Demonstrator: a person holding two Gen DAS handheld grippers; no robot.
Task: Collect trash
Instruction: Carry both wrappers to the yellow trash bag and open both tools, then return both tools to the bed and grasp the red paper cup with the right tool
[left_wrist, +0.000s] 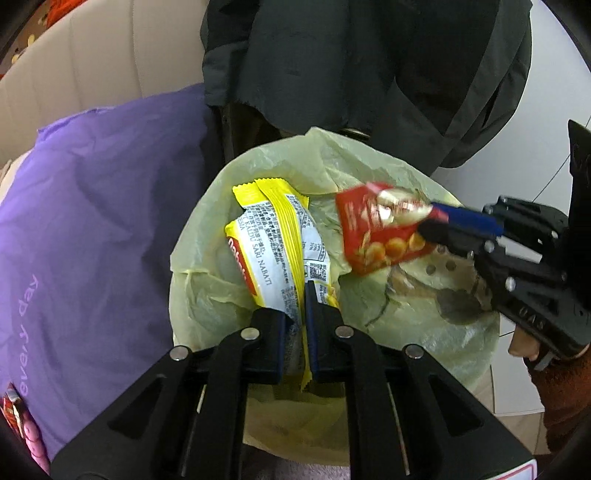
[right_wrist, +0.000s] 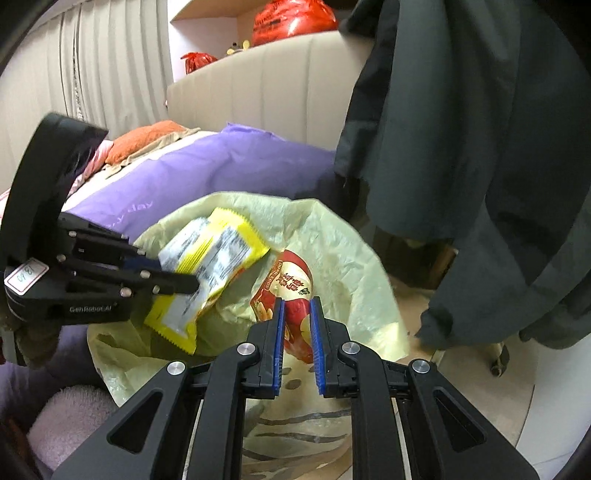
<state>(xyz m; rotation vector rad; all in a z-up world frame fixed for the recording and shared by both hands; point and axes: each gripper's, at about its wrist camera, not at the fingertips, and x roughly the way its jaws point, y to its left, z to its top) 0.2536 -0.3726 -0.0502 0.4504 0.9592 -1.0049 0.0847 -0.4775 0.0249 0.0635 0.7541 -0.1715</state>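
A purple bag (left_wrist: 96, 206) lies on the bed at far left. Next, the left gripper (left_wrist: 297, 325) holds a yellow wrapper (left_wrist: 273, 240), its jaws clamped on it, above the open trash bin (left_wrist: 207, 295) lined with pale green plastic. Further right, the right gripper (right_wrist: 297, 325) pinches a red snack packet (right_wrist: 291, 291) between its jaws, also over the bin. A dark jacket (right_wrist: 480, 147) hangs at far right. Likely risk: light wrappers released near the rim could flutter outside, or cling to the pads.
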